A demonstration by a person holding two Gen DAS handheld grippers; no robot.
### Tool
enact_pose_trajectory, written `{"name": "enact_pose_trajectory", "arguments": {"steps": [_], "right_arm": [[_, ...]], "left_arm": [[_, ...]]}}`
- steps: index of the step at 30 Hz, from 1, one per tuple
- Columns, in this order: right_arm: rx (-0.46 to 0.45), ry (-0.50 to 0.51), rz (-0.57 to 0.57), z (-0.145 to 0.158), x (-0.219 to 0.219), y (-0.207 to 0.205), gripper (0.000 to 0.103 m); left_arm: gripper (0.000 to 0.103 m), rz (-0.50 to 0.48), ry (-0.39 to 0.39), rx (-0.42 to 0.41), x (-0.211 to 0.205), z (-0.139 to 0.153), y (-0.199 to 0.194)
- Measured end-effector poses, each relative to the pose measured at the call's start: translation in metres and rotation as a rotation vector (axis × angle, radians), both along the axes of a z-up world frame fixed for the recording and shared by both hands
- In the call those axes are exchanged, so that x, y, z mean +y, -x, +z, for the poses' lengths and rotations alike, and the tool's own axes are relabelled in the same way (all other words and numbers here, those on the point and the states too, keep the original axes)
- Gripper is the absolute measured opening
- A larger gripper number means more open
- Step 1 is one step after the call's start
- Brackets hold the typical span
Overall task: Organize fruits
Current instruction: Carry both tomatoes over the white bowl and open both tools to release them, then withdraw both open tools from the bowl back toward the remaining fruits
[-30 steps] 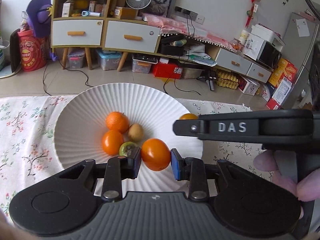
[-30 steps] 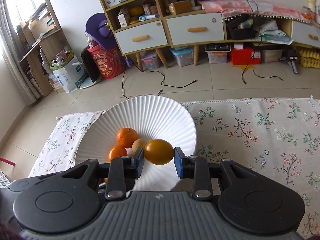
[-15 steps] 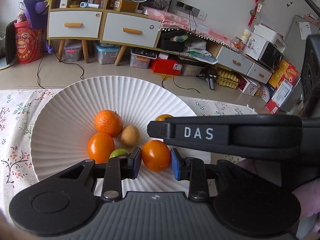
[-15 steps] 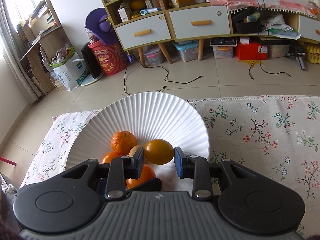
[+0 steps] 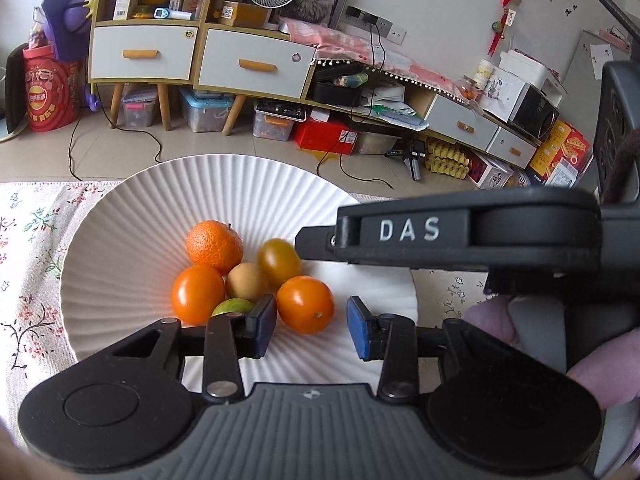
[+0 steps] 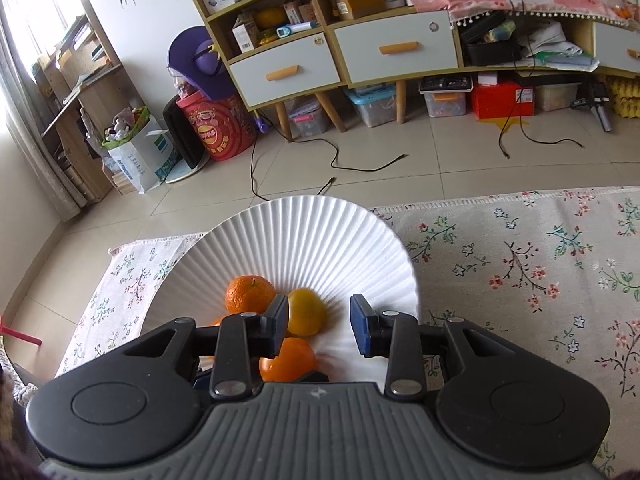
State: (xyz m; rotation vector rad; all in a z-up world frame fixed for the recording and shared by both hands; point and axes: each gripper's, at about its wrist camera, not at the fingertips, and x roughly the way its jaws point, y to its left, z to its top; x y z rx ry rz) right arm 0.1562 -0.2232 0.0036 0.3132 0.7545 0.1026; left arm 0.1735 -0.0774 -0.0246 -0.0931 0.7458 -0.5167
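Now both jaws opening, left gripper (image 5: 311, 327) beside orange tomato (image 5: 305, 304), right gripper (image 6: 319, 329) beside yellow tomato (image 6: 306, 311)

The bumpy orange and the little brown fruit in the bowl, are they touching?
Touching. The left wrist view shows the bumpy orange pressed against the little brown fruit in the bowl, no gap between.

Bright daylight, fisheye-bent edges

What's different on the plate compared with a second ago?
Both grippers let go. The left gripper is opening; its orange tomato now lies on the white plate. The right gripper is opening too; its yellow tomato has dropped beside the pile. The mandarin and other fruits stayed put.
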Motion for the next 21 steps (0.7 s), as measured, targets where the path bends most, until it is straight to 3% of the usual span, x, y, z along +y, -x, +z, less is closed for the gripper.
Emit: {"name": "enact_pose_trajectory", "arguments": {"steps": [21], "right_arm": [[-0.014, 0.054, -0.047, 0.027, 0.002, 0.039, 0.065]], "left_arm": [[0.078, 0.000, -0.126, -0.054, 0.016, 0.030, 0.034]]}}
